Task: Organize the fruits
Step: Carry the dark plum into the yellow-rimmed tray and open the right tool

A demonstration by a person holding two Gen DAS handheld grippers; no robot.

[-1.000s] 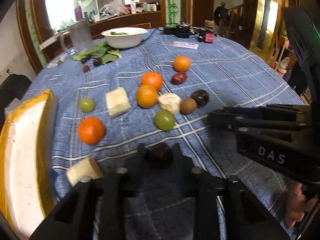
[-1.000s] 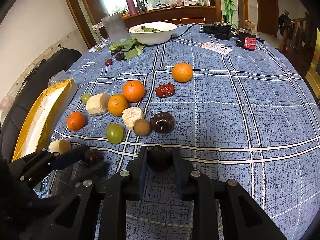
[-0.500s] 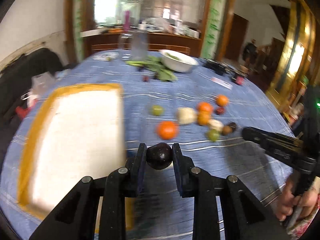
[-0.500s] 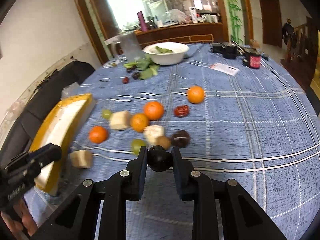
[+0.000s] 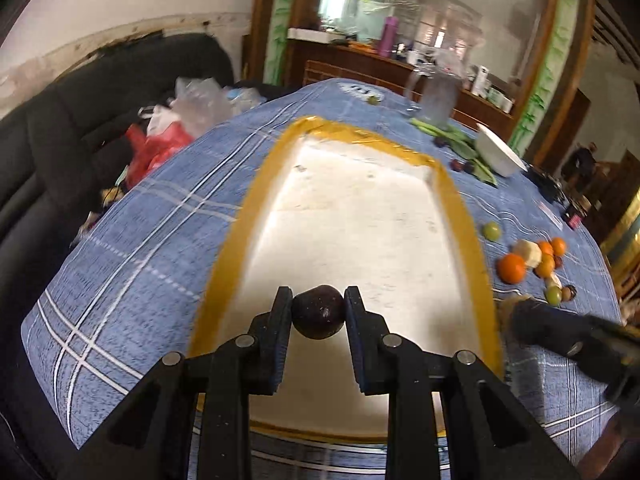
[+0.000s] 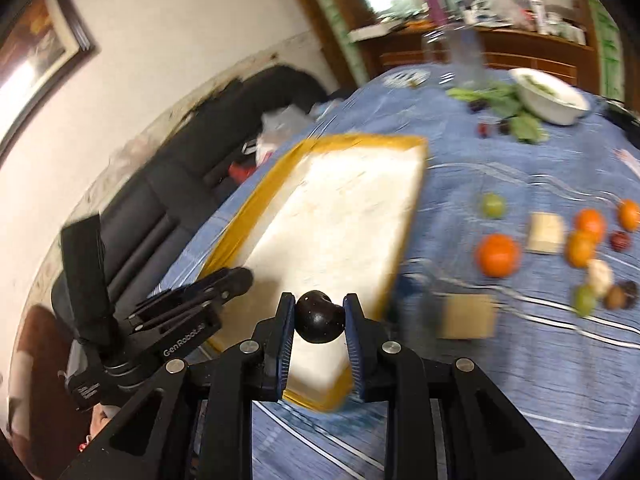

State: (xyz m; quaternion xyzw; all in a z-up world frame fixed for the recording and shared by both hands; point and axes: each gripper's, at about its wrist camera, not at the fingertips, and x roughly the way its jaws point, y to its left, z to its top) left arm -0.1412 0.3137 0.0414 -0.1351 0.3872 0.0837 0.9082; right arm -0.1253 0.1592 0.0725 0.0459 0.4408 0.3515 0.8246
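My left gripper point(image 5: 319, 312) is shut on a dark plum point(image 5: 318, 311) and holds it over the near end of the white tray with a yellow rim point(image 5: 256, 196). My right gripper point(image 6: 319, 315) is shut on another dark plum point(image 6: 319, 316) above the tray's near right corner point(image 6: 394, 264). The left gripper also shows at the left of the right wrist view point(image 6: 224, 284). The other fruits lie on the blue checked cloth right of the tray: oranges point(image 6: 497, 255), green grapes point(image 6: 493, 205), pale fruit chunks point(image 6: 546, 233), a red date point(image 6: 620, 241).
A white bowl point(image 6: 548, 96), green leaves point(image 6: 504, 104) and a clear jug point(image 5: 438, 94) stand at the far side of the table. Plastic bags point(image 5: 176, 128) lie on a black sofa point(image 5: 60, 128) to the left. A pale block point(image 6: 466, 316) lies just right of the tray.
Both grippers have swung left from the fruit group to the tray, each still holding its dark plum. The left gripper is now over the tray's inside.
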